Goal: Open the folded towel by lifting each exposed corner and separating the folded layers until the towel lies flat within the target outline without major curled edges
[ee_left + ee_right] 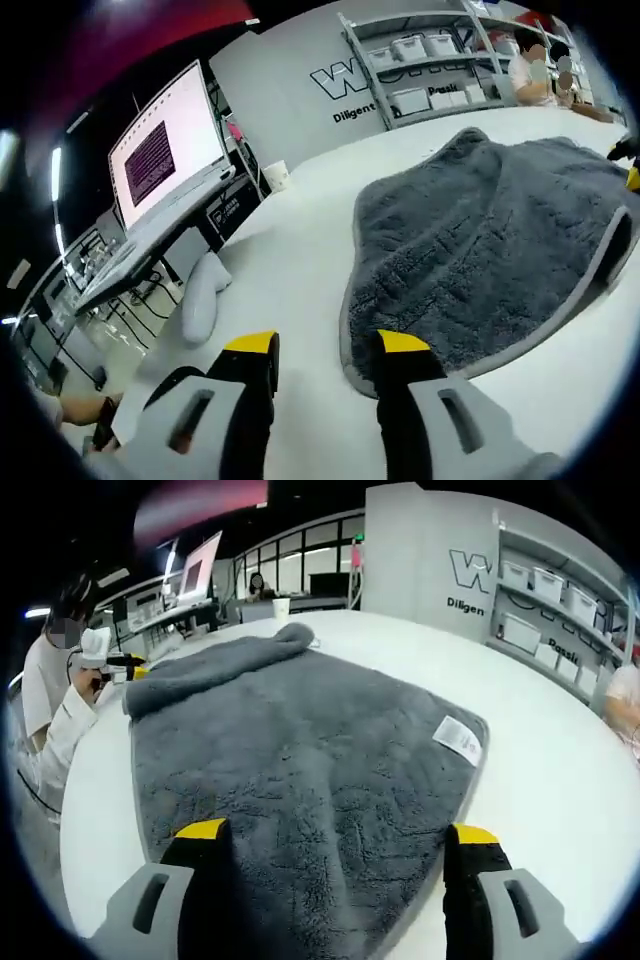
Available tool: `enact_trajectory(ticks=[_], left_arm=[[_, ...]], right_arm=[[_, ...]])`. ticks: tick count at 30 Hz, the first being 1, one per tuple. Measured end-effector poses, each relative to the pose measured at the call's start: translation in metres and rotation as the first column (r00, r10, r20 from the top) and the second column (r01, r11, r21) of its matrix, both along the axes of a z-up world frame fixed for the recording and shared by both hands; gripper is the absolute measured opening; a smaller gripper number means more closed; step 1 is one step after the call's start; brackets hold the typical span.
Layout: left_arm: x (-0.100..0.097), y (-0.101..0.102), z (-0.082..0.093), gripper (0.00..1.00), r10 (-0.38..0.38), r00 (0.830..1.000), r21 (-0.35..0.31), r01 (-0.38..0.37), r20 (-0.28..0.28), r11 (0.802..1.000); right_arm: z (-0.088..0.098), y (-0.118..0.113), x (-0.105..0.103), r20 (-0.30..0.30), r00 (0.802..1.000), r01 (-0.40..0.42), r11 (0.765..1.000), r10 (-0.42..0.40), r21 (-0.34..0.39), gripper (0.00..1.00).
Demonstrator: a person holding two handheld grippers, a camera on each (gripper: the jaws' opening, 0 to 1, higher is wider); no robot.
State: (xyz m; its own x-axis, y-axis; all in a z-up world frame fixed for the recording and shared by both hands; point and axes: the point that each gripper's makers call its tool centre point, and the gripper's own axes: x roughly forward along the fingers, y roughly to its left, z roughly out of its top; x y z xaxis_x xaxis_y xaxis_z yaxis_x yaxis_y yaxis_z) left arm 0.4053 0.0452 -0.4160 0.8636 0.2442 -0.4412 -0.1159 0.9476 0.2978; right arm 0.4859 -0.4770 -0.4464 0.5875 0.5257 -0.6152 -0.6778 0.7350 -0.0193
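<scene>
Lying on white table [300, 230], grey towel [300, 750] spread mostly open, far edge bunched into raised fold; white care label [457, 736] at one corner; pale hem along border; left gripper [327, 355] low over table at towel's near edge, jaws parted, holding nothing, one yellow-tipped finger over hem, other over bare table; right gripper [335, 832] above towel, jaws spread wide, empty, straddling towel's near part; person in white sleeve [60, 725] at far side; monitor [165, 145] and shelving [430, 60] beyond table.
</scene>
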Motion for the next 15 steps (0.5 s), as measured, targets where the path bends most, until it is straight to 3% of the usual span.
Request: enact_trajectory(ticks=[4,7,9,15], left_arm=[[0.003,-0.021,0.003,0.45,-0.071,0.996,-0.116,0.076,0.046,0.990],[0.009,-0.043,0.002,0.48,-0.142,0.987,-0.198,0.155,0.075,0.968],[0.013,-0.054,0.003,0.49,-0.173,0.980,-0.234,0.192,0.099,0.953],[0.019,-0.064,0.001,0.59,-0.173,0.976,-0.272,0.203,0.129,0.941]], right_arm=[[0.000,0.000,0.000,0.000,1.000,0.000,1.000,0.000,0.000,0.87],[0.000,0.000,0.000,0.000,1.000,0.000,1.000,0.000,0.001,0.87],[-0.001,0.000,0.000,-0.004,1.000,0.001,1.000,-0.001,0.004,0.86],[0.000,0.000,0.001,-0.001,1.000,-0.001,1.000,0.001,0.002,0.86]])
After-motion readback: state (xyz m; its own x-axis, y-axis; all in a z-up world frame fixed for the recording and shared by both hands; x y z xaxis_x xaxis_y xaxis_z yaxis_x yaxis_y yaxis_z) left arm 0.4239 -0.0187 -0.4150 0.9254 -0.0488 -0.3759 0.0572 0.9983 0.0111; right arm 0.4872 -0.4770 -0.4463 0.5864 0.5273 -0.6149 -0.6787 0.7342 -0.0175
